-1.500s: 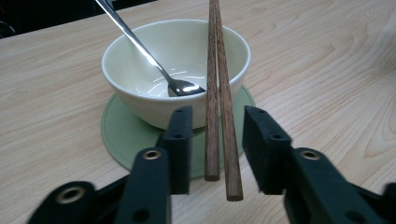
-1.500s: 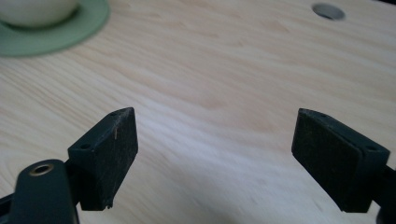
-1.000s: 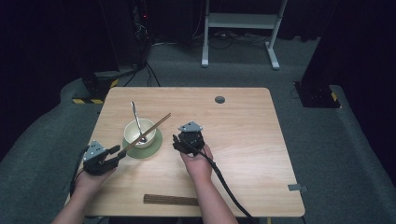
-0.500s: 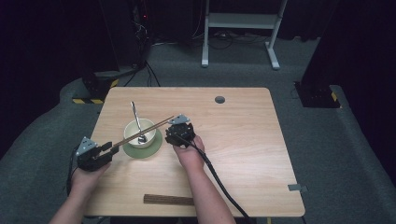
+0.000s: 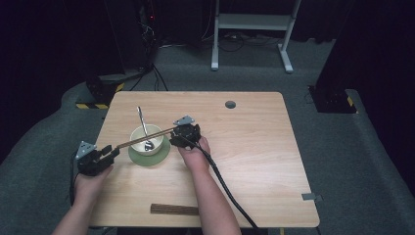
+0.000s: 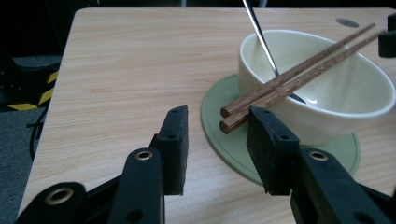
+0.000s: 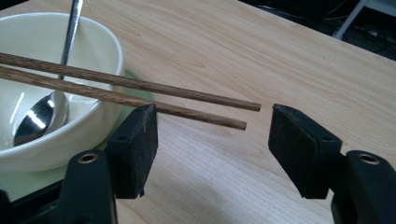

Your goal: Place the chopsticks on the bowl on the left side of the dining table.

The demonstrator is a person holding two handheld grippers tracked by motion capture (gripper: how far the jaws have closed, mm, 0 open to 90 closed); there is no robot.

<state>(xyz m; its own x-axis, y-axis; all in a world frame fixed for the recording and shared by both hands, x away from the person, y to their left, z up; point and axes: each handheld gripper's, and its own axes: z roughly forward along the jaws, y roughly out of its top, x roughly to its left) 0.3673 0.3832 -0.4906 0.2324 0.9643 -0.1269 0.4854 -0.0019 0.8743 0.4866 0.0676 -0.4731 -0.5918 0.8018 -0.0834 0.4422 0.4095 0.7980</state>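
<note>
The chopsticks (image 7: 140,95) lie across the bowl (image 5: 147,138). Both the left gripper (image 6: 217,140) and the right gripper (image 7: 212,128) have jaws spread at the stick ends. Next, I judge, each must close squarely.

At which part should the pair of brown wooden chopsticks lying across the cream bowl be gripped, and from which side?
Grip the pair of brown wooden chopsticks at the thin tips that stick out past the rim of the cream bowl. There they hang free above the light wooden table with space around. The open right gripper is already level with them; come along their length, one jaw on each side, and close on both sticks together.
</note>
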